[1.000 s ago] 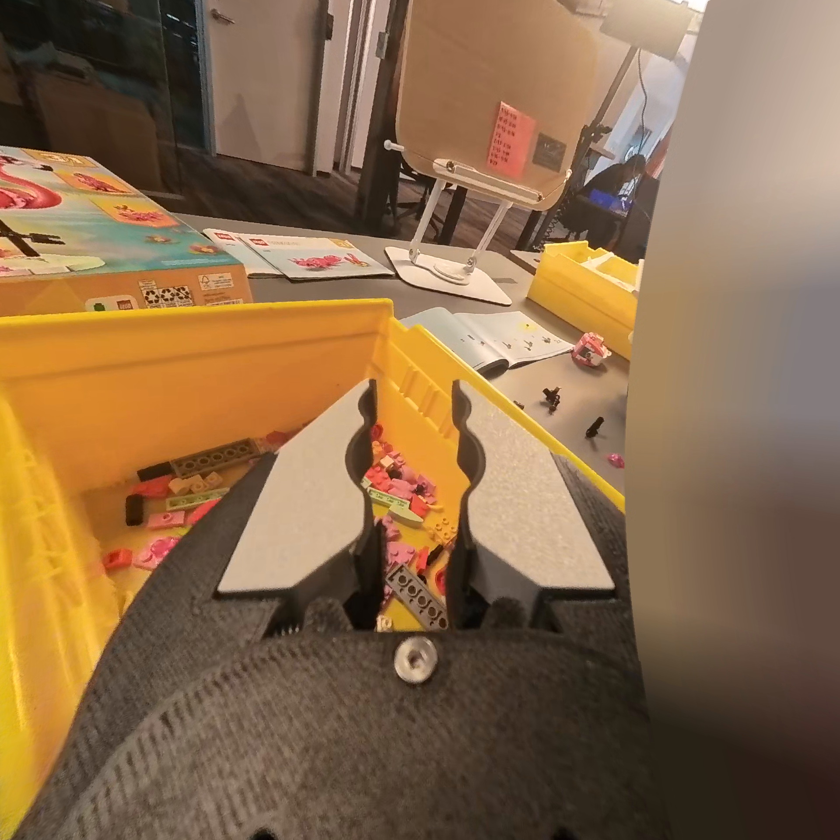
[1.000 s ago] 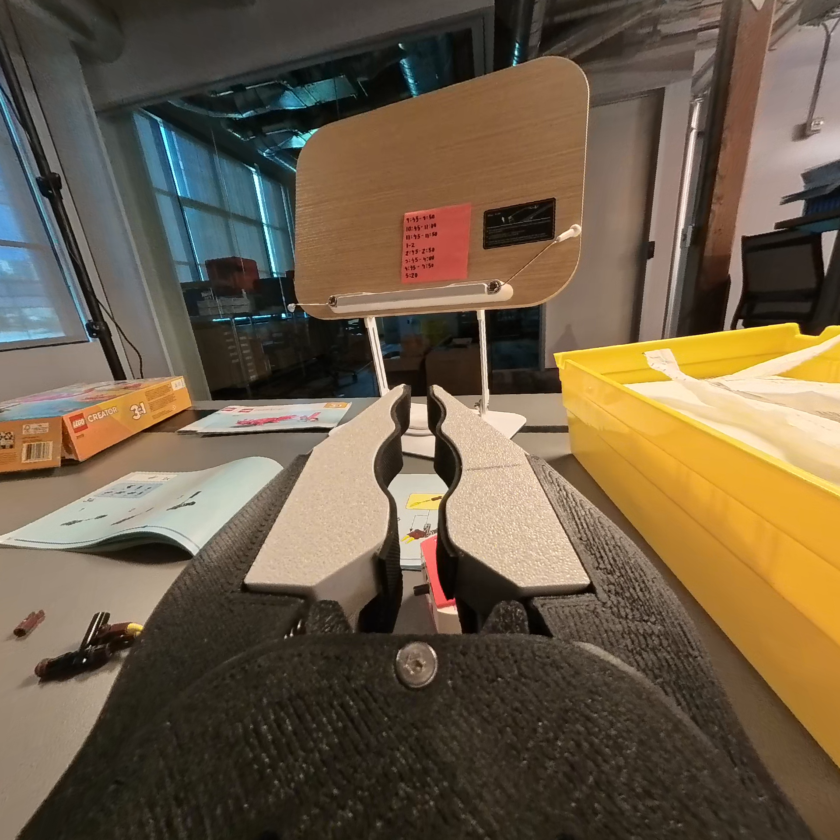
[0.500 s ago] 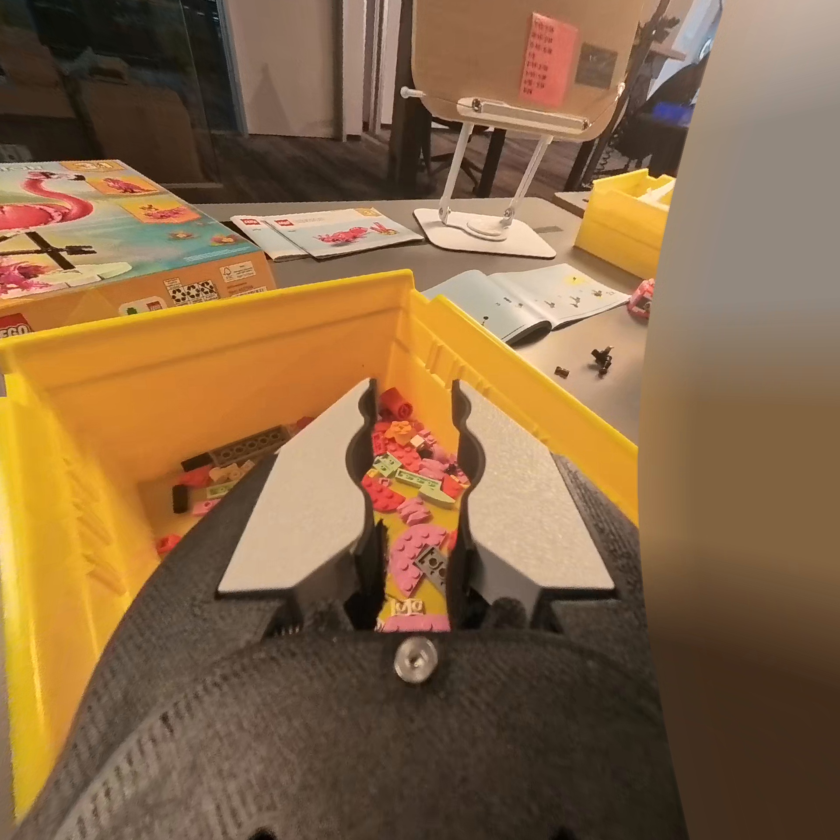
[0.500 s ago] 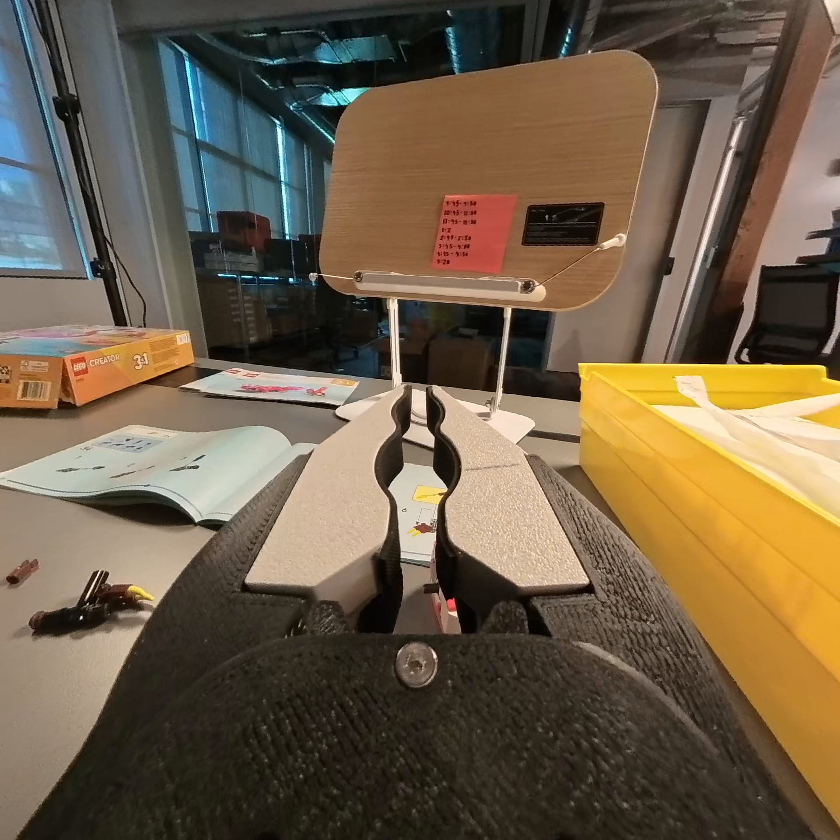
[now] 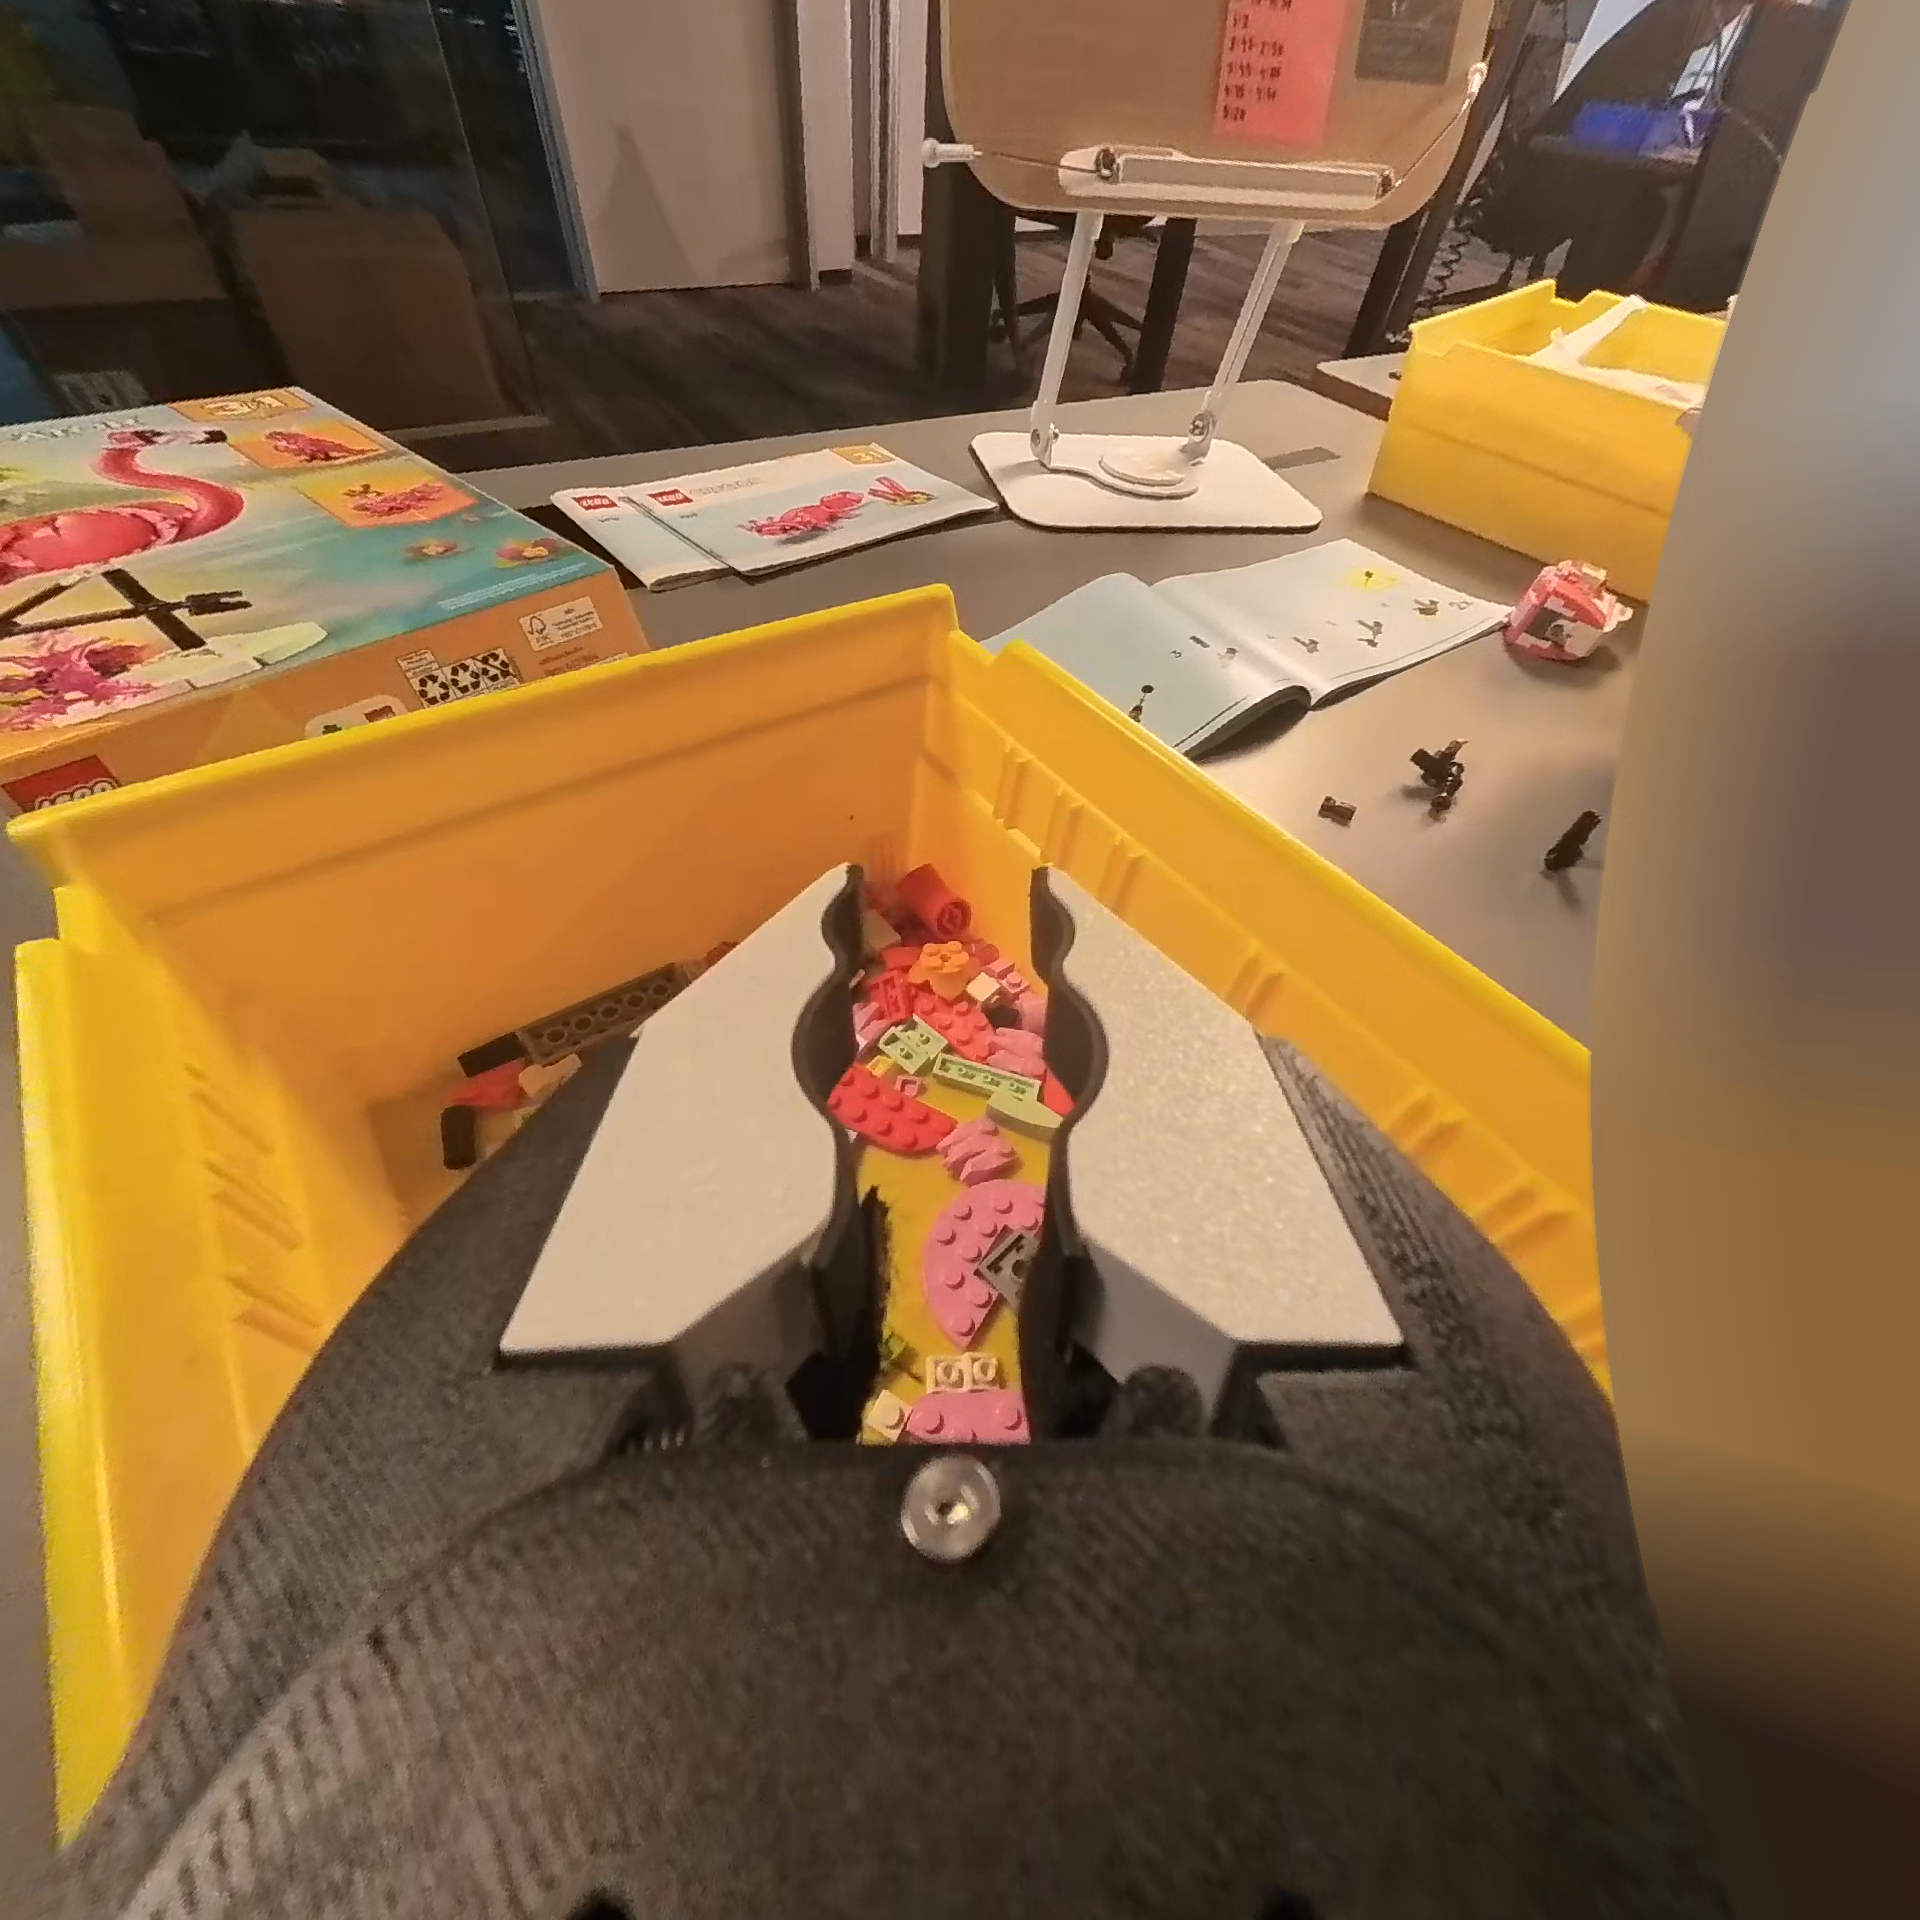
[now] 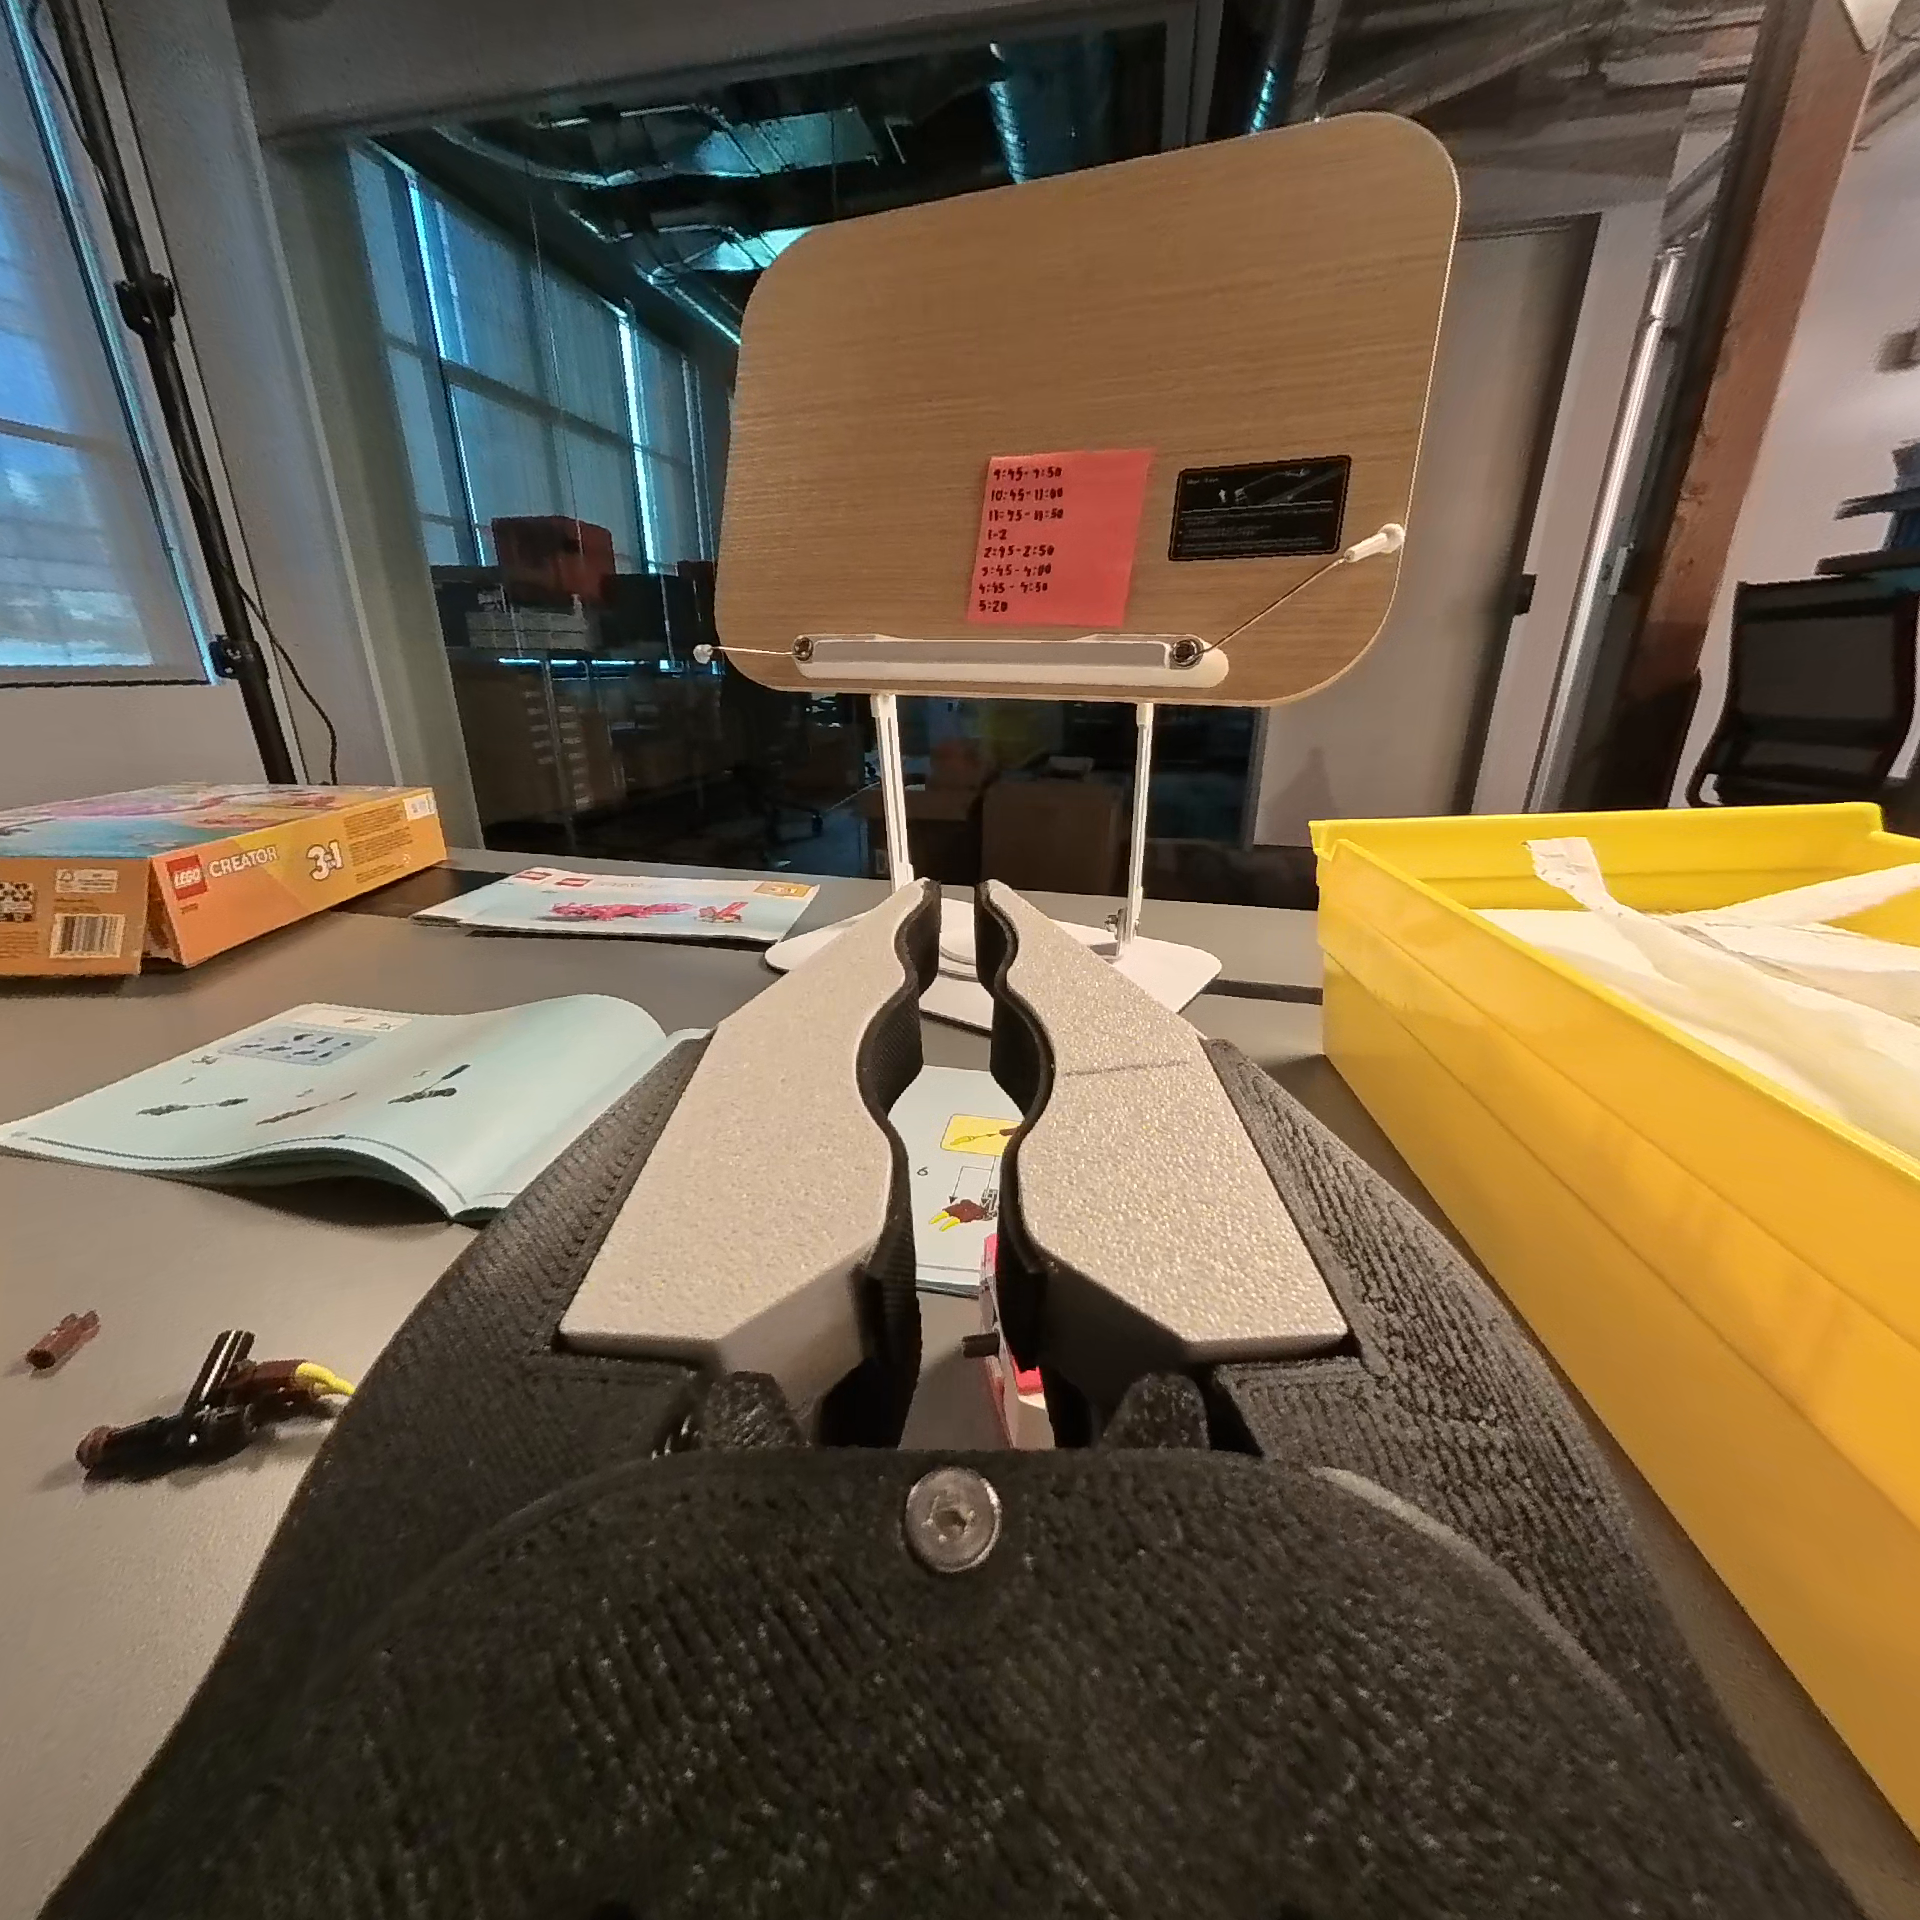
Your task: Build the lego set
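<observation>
The left gripper hangs released over loose bricks heaped in the far right corner of a yellow bin, while the right gripper, nearly clenched on nothing, hovers above an open booklet on the grey table, facing a wooden stand.

Both views are lit warmly and evenly by indoor light from above. Daylight is admitted through the windows at the left of the right wrist view. Soft shadows are cast under the open booklet on the counter. Straight lines are bent toward the edges by the wide-angle lens. The yellow bin is slightly smeared at its left wall, and the right edge of the left wrist view is covered by a blurred patch.
</observation>
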Tool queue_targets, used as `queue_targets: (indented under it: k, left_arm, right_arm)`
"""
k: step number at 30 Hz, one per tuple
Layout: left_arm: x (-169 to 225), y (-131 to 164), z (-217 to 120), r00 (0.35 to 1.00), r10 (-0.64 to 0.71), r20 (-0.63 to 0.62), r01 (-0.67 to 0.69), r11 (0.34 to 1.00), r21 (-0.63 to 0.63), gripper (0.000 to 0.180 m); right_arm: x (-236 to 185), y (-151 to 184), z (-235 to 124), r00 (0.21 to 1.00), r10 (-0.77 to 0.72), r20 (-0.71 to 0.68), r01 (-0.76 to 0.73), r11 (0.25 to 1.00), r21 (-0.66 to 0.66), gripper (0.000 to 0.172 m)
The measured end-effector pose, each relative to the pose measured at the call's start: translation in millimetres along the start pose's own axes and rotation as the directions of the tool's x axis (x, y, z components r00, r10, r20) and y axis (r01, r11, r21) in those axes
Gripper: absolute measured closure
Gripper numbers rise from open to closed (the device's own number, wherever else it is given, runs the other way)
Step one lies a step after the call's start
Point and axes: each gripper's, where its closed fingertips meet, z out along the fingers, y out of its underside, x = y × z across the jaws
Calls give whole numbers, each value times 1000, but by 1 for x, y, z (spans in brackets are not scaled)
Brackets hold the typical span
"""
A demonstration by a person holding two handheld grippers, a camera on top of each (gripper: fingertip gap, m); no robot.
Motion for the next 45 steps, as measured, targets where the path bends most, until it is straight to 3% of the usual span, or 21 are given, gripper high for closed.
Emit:
queue_targets:
  k: [45]
  left_arm:
    - [3,0,-1,999,-19,-29,19,1000,3,152]
  right_arm:
    - [-1,0,0,1000,0,2,0,1000,-1,168]
